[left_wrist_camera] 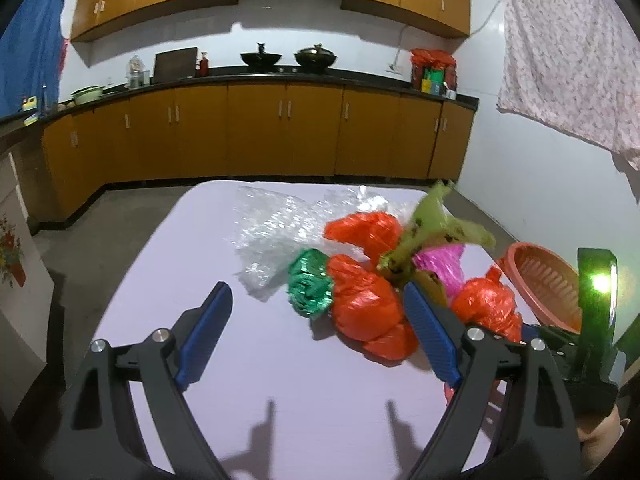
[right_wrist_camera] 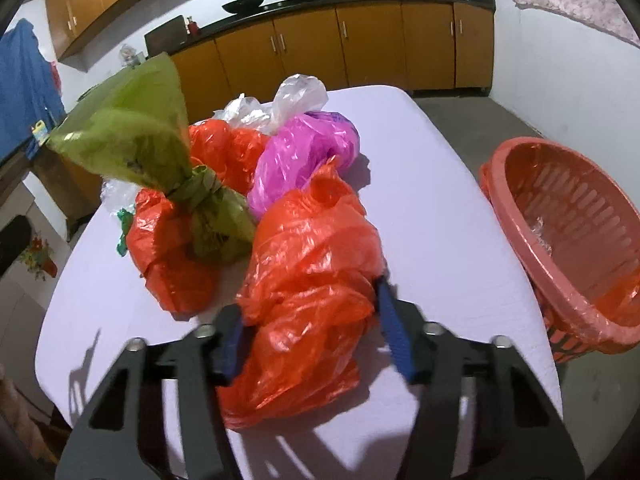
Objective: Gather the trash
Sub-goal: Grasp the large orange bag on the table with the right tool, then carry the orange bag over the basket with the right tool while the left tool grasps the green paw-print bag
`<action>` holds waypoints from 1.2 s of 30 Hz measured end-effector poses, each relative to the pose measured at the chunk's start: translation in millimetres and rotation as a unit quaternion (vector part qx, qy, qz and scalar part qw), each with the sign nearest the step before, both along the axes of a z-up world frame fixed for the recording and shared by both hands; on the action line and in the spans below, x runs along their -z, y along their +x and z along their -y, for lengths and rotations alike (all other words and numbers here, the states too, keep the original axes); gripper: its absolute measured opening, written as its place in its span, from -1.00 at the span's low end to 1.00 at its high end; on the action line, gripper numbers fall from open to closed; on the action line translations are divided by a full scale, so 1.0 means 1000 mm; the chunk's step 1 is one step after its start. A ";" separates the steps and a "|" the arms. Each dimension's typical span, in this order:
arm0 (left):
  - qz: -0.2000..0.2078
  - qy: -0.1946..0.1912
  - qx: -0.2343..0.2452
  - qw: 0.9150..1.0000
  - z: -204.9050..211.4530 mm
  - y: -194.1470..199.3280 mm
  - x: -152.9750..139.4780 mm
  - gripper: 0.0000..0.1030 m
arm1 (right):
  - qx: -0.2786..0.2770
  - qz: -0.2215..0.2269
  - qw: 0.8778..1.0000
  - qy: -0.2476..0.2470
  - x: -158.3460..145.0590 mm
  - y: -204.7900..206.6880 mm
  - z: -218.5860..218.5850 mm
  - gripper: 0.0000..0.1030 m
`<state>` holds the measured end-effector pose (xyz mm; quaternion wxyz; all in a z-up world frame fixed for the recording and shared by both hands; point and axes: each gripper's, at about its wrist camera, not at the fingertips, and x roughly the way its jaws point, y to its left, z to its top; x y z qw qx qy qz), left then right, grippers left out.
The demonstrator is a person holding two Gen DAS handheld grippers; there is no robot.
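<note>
A heap of crumpled plastic bags lies on the white table [left_wrist_camera: 280, 380]: two orange bags [left_wrist_camera: 364, 304], a green foil bag [left_wrist_camera: 310, 286], a knotted olive-green bag [left_wrist_camera: 432, 232], a pink bag [right_wrist_camera: 308, 148] and clear plastic [left_wrist_camera: 272, 228]. My left gripper [left_wrist_camera: 318, 306] is open above the table, its right finger beside an orange bag. My right gripper [right_wrist_camera: 312, 320] is closed around a large orange bag [right_wrist_camera: 308, 280], its blue pads [right_wrist_camera: 394, 332] pressing both sides. The orange basket [right_wrist_camera: 576, 224] stands at the table's right edge, lined with an orange bag.
Kitchen cabinets [left_wrist_camera: 256, 132] and a dark counter with woks run along the far wall. A floral cloth [left_wrist_camera: 568, 52] hangs at the right, a blue cloth [left_wrist_camera: 32, 40] at the left. The floor around the table is grey concrete.
</note>
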<state>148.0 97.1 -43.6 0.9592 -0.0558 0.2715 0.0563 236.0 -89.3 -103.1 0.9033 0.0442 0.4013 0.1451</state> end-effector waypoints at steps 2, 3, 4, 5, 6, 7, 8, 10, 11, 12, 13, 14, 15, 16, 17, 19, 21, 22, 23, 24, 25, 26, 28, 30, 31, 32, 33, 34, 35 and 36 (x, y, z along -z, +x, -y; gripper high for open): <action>-0.005 0.003 0.009 1.000 0.007 0.006 0.005 0.66 | 0.001 0.001 1.000 0.011 -0.002 -0.003 0.007 -0.09; -0.006 0.004 0.013 1.000 0.010 0.009 0.006 0.66 | 0.003 0.003 1.000 0.016 -0.004 -0.006 0.011 -0.09; -0.006 0.004 0.016 1.000 0.013 0.011 0.007 0.66 | 0.005 0.006 1.000 0.018 -0.005 -0.008 0.013 -0.09; -0.006 0.005 0.020 1.000 0.017 0.014 0.008 0.66 | 0.008 0.010 1.000 0.021 -0.007 -0.011 0.017 -0.09; -0.006 0.007 0.025 1.000 0.021 0.018 0.009 0.66 | 0.010 0.014 1.000 0.024 -0.010 -0.014 0.021 -0.09; -0.005 0.010 0.029 1.000 0.025 0.022 0.010 0.66 | 0.012 0.016 0.999 0.025 -0.011 -0.015 0.023 -0.09; -0.005 0.013 0.032 0.999 0.029 0.026 0.010 0.66 | 0.015 0.019 0.999 0.026 -0.013 -0.018 0.026 -0.09; -0.006 0.017 0.038 0.999 0.034 0.035 0.012 0.66 | 0.019 0.025 0.999 0.024 -0.016 -0.024 0.033 -0.09; -0.008 0.019 0.040 0.999 0.036 0.040 0.012 0.66 | 0.021 0.026 0.999 0.024 -0.017 -0.024 0.035 -0.09; -0.009 0.020 0.042 0.999 0.039 0.046 0.014 0.66 | 0.023 0.027 0.999 0.024 -0.018 -0.025 0.038 -0.09; -0.011 0.020 0.043 0.999 0.042 0.052 0.015 0.66 | 0.025 0.027 0.999 0.025 -0.019 -0.025 0.040 -0.09; -0.013 0.019 0.043 0.999 0.044 0.059 0.016 0.66 | 0.028 0.028 0.999 0.025 -0.020 -0.026 0.043 -0.09; -0.014 0.016 0.043 0.999 0.046 0.064 0.018 0.66 | 0.030 0.029 0.999 0.025 -0.020 -0.026 0.045 -0.09; -0.014 0.016 0.043 0.999 0.047 0.068 0.018 0.66 | 0.032 0.029 0.999 0.026 -0.021 -0.025 0.047 -0.09; -0.014 0.017 0.041 0.999 0.050 0.075 0.020 0.66 | 0.034 0.029 0.999 0.026 -0.021 -0.025 0.049 -0.09; -0.015 0.022 0.040 0.999 0.054 0.084 0.022 0.65 | 0.036 0.027 0.999 0.027 -0.021 -0.022 0.053 -0.09; -0.014 0.030 0.040 0.999 0.058 0.090 0.023 0.63 | 0.039 0.025 0.999 0.029 -0.020 -0.021 0.056 -0.09; -0.016 0.033 0.041 0.998 0.060 0.094 0.024 0.59 | 0.040 0.023 0.999 0.028 -0.019 -0.020 0.058 -0.09; -0.016 0.035 0.043 0.998 0.063 0.097 0.024 0.58 | 0.041 0.022 0.999 0.028 -0.017 -0.020 0.059 -0.09; -0.016 0.038 0.044 0.998 0.066 0.100 0.025 0.55 | 0.041 0.021 0.999 0.029 -0.016 -0.019 0.060 -0.09; -0.015 0.041 0.044 0.998 0.068 0.103 0.025 0.51 | 0.042 0.018 0.999 0.029 -0.015 -0.018 0.061 -0.09; -0.015 0.044 0.044 0.998 0.070 0.105 0.024 0.48 | 0.043 0.017 0.998 0.030 -0.014 -0.018 0.062 -0.09; -0.016 0.046 0.045 0.998 0.073 0.109 0.024 0.27 | 0.045 0.015 0.998 0.032 -0.013 -0.017 0.063 -0.09; -0.018 0.044 0.047 0.998 0.073 0.112 0.023 0.05 | 0.046 0.016 0.998 0.032 -0.013 -0.017 0.064 -0.09; -0.020 0.042 0.048 0.998 0.073 0.114 0.023 -0.09 | 0.047 0.016 0.998 0.033 -0.014 -0.017 0.064 -0.09; -0.021 0.041 0.050 0.998 0.073 0.114 0.024 -0.17 | 0.047 0.017 0.998 0.033 -0.014 -0.017 0.065 -0.09; -0.022 0.039 0.053 0.998 0.072 0.115 0.025 -0.33 | 0.046 0.018 0.998 0.034 -0.015 -0.017 0.065 -0.09; -0.024 0.038 0.054 0.998 0.072 0.114 0.025 -0.48 | 0.046 0.019 0.998 0.035 -0.015 -0.016 0.065 -0.09; -0.025 0.038 0.057 0.997 0.071 0.114 0.026 -0.53 | 0.046 0.019 0.998 0.036 -0.016 -0.017 0.065 -0.09; -0.024 0.037 0.058 0.997 0.071 0.114 0.026 -0.62 | 0.047 0.020 0.998 0.038 -0.016 -0.017 0.066 -0.09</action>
